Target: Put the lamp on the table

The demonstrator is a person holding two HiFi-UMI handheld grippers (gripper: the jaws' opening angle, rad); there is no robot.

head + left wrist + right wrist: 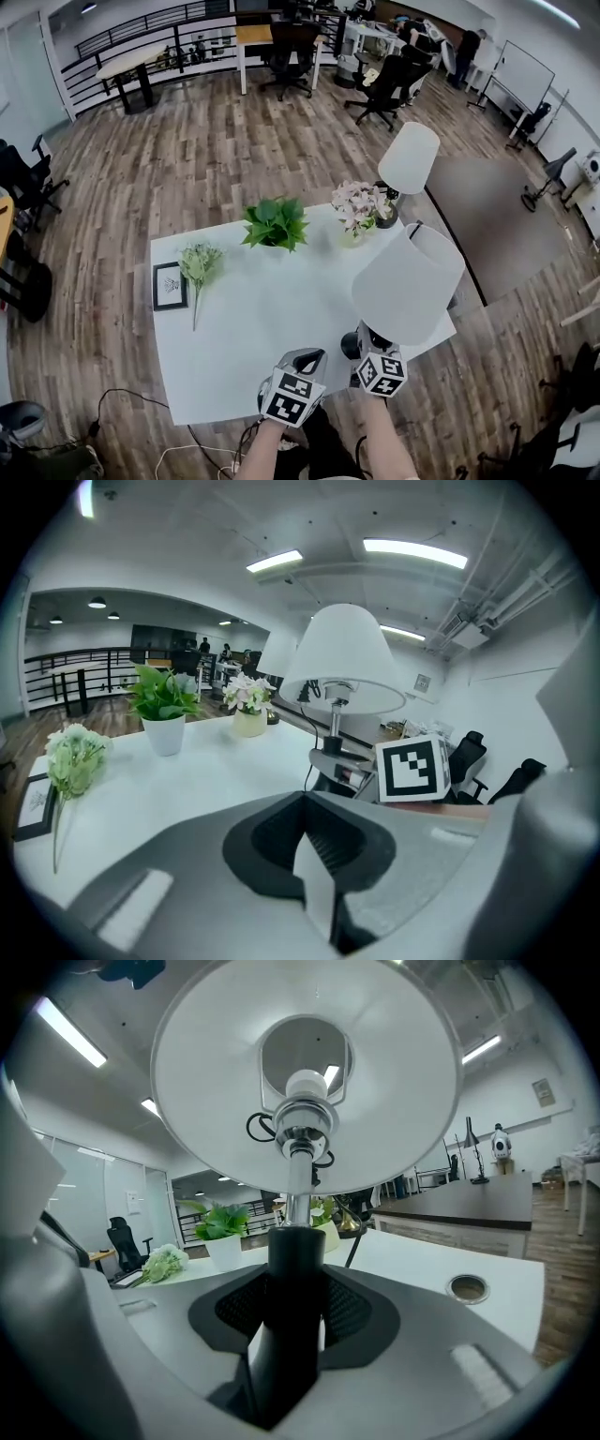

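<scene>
Right gripper (pixel 373 356) is clamped on the lamp (pixel 408 281). In the right gripper view the jaws pinch the black stem (pixel 295 1279) low down, w/ the white shade (pixel 305 1082) spread wide overhead and the bulb showing inside it. The lamp is roughly upright in the grip, at the near right corner of the white table (pixel 253 328). In head view the shade hangs partly past the table's right edge. Can't tell if the lamp's foot touches the top. Left gripper (pixel 302 367) is just beside the right one at the near edge, jaws together w/ nothing btw them. Rest of the table: a potted plant (pixel 276 223) at the far side, approx. middle; a vase of pink flowers (pixel 360 206) to its right; a second lamp (pixel 410 157) at the far right corner, just beside that vase. A bunch of pale flowers (pixel 200 265) lies on the left part, stems toward the near edge, w/ a small framed picture (pixel 170 285) just left of it. A round cable hole (pixel 467 1287) shows in the top near the held lamp.
</scene>
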